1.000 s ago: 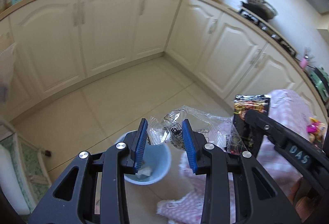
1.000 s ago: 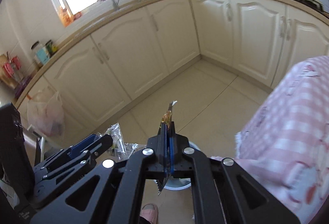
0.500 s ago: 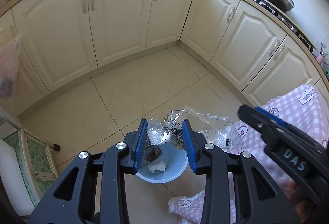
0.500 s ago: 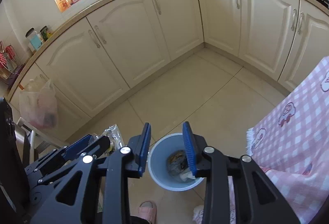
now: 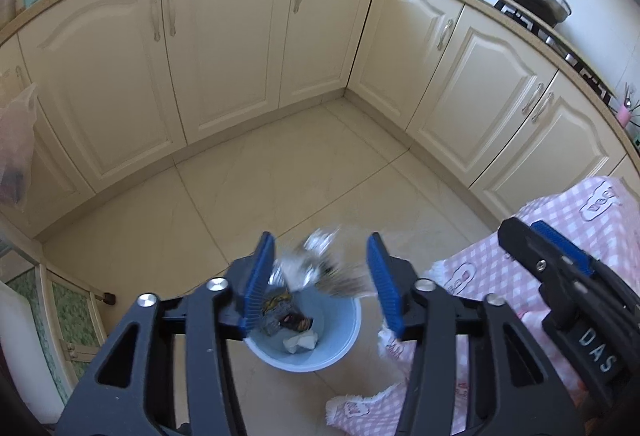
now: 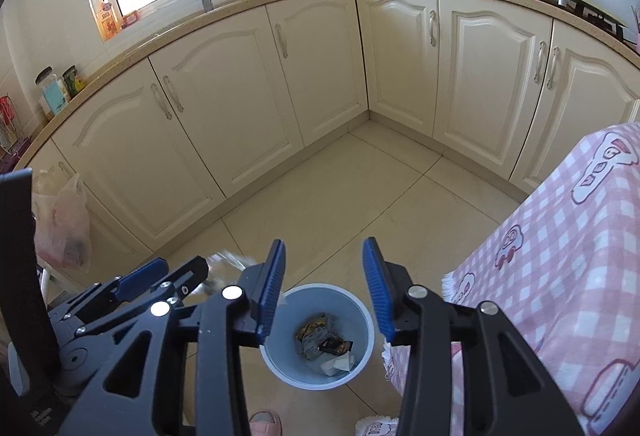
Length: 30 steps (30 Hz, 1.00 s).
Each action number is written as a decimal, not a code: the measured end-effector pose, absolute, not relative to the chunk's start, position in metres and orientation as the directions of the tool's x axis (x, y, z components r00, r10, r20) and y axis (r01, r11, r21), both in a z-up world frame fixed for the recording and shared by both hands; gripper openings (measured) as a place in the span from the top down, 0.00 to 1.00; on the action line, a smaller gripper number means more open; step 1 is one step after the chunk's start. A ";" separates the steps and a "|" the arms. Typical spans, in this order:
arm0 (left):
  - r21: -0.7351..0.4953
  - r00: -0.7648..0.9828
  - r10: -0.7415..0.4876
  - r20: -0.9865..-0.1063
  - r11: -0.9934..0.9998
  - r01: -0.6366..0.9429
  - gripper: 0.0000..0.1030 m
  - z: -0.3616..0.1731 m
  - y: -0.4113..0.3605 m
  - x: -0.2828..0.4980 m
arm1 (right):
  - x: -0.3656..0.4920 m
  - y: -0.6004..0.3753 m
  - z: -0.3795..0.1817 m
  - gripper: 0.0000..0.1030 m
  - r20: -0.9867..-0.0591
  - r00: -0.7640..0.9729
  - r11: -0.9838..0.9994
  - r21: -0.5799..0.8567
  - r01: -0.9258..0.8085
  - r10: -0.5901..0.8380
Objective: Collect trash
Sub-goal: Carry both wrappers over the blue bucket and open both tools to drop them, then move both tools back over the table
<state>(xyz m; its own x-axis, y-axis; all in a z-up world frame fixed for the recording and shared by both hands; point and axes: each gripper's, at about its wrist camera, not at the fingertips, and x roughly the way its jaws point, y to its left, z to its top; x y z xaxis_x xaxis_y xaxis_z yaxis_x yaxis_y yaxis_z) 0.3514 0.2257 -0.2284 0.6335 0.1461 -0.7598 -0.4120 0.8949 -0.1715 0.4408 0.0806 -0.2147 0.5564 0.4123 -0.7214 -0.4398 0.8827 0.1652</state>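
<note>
drop step: left gripper [image 5: 320, 276] jaws opening, letting the clear wrapper [image 5: 316, 268] fall toward the bin [image 6: 320, 376] on the floor below; right gripper [image 6: 324, 284] opening, empty. next, fetch more trash.

My right gripper [image 6: 324, 288] hangs over the blue bin [image 6: 362, 364], its jaws opening with nothing between them. Inside the bin lie a crumpled dark wrapper [image 6: 320, 336] and a scrap of white paper [image 6: 338, 364]. Left of the bin my left gripper [image 6: 160, 276] reaches in, with what looks like a blurred clear plastic wrapper [image 6: 226, 264] at its tips. Right of the bin hangs the pink checked cloth [image 6: 560, 276]. Below the bin, a pink slipper [image 6: 264, 422] shows on the tiled floor [image 6: 340, 196].
</note>
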 end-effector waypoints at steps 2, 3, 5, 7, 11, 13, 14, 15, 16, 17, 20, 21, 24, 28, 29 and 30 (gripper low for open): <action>-0.171 0.644 0.148 -0.750 0.898 -0.406 0.48 -0.223 0.223 0.350 | 0.439 0.075 -0.209 0.61 -0.712 0.567 0.885 0.167 -0.436 0.414; -0.171 0.648 0.150 -0.747 0.898 -0.405 0.47 -0.220 0.221 0.349 | 0.438 0.073 -0.207 0.61 -0.710 0.571 0.885 0.166 -0.434 0.413; -0.174 0.656 0.149 -0.740 0.899 -0.401 0.46 -0.214 0.218 0.346 | 0.435 0.067 -0.200 0.61 -0.700 0.583 0.888 0.167 -0.428 0.412; -0.175 0.666 0.148 -0.732 0.903 -0.393 0.46 -0.207 0.214 0.342 | 0.432 0.059 -0.191 0.61 -0.690 0.597 0.892 0.163 -0.422 0.409; -0.184 0.690 0.136 -0.711 0.911 -0.369 0.46 -0.189 0.201 0.334 | 0.421 0.043 -0.173 0.60 -0.668 0.625 0.898 0.163 -0.408 0.405; -0.189 0.707 0.126 -0.696 0.918 -0.349 0.46 -0.178 0.191 0.328 | 0.414 0.032 -0.162 0.60 -0.653 0.644 0.904 0.159 -0.398 0.398; -0.191 0.717 0.117 -0.687 0.923 -0.335 0.46 -0.172 0.185 0.325 | 0.409 0.025 -0.156 0.59 -0.642 0.659 0.908 0.157 -0.388 0.393; -0.194 0.726 0.108 -0.679 0.927 -0.320 0.46 -0.167 0.179 0.321 | 0.406 0.020 -0.152 0.59 -0.636 0.666 0.911 0.155 -0.383 0.389; -0.196 0.736 0.097 -0.670 0.933 -0.301 0.46 -0.160 0.170 0.317 | 0.401 0.012 -0.145 0.58 -0.628 0.679 0.915 0.152 -0.373 0.381; -0.199 0.745 0.084 -0.662 0.938 -0.283 0.45 -0.154 0.162 0.315 | 0.395 0.002 -0.139 0.58 -0.618 0.692 0.920 0.149 -0.362 0.373; -0.205 0.773 0.038 -0.634 0.955 -0.215 0.44 -0.137 0.134 0.307 | 0.377 -0.031 -0.123 0.56 -0.593 0.732 0.938 0.136 -0.318 0.334; -0.206 0.781 0.016 -0.625 0.961 -0.184 0.44 -0.131 0.120 0.304 | 0.372 -0.042 -0.119 0.55 -0.586 0.743 0.943 0.135 -0.303 0.323; -0.206 0.794 -0.049 -0.606 0.974 -0.097 0.43 -0.119 0.085 0.299 | 0.354 -0.083 -0.109 0.55 -0.566 0.777 0.960 0.130 -0.246 0.276; -0.206 0.789 -0.133 -0.600 0.979 0.008 0.43 -0.111 0.036 0.296 | 0.331 -0.144 -0.101 0.54 -0.549 0.814 0.982 0.119 -0.149 0.190; -0.203 0.785 -0.154 -0.600 0.978 0.037 0.43 -0.110 0.023 0.296 | 0.324 -0.163 -0.099 0.54 -0.545 0.823 0.986 0.117 -0.118 0.163; -0.199 0.779 -0.181 -0.600 0.977 0.074 0.43 -0.109 0.005 0.295 | 0.318 -0.178 -0.099 0.54 -0.542 0.829 0.989 0.117 -0.091 0.140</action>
<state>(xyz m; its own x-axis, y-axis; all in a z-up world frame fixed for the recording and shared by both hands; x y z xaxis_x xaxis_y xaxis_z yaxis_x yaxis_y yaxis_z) 0.2953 0.0052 -0.1093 0.7793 -0.1810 -0.6000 0.0735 0.9772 -0.1994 0.3182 -0.1783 -0.0986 0.8288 0.1402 -0.5417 -0.0905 0.9890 0.1174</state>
